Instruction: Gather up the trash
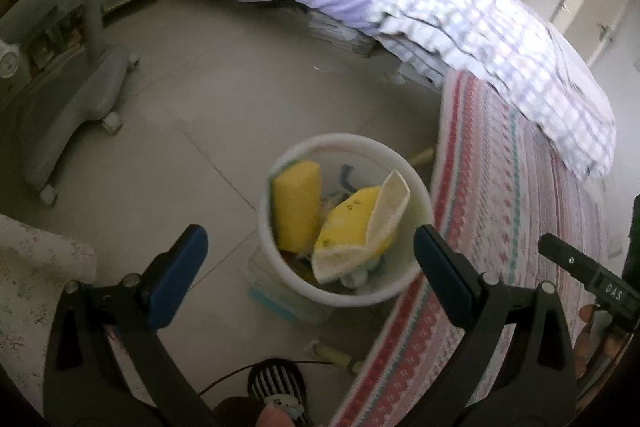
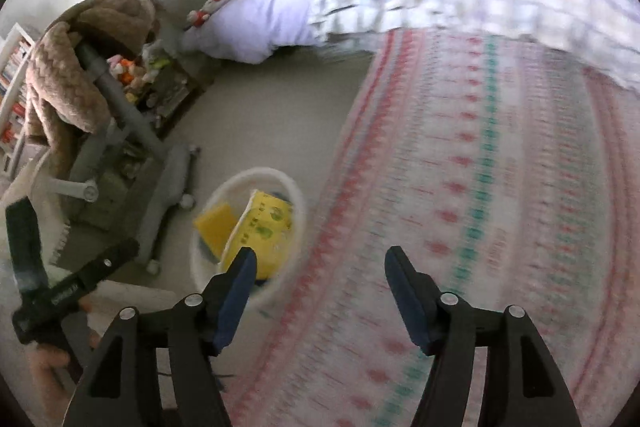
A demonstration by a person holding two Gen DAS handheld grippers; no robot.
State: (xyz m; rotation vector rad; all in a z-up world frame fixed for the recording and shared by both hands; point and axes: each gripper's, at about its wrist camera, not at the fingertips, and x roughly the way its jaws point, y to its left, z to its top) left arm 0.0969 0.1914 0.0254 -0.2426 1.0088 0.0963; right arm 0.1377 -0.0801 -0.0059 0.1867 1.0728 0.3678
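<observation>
A white round trash bin (image 1: 280, 267) stands on the tiled floor beside the bed. It holds a yellow sponge (image 1: 298, 205), a yellow packet (image 1: 352, 223) and a cream cloth (image 1: 384, 223). My left gripper (image 1: 308, 259) is open and empty, held above the bin with its fingers on either side of it. In the right wrist view the bin (image 2: 296, 195) is at lower centre left with the sponge (image 2: 216, 227) and packet (image 2: 266, 233) inside. My right gripper (image 2: 318, 275) is open and empty above the bin's right rim and the bed's edge.
A striped bedspread (image 1: 500, 227) hangs over the bed to the right of the bin, with a checked blanket (image 1: 500, 39) above it. A grey chair base (image 1: 80, 107) with castors stands to the left. A small striped fan (image 1: 276, 383) and cable lie near the floor's near edge.
</observation>
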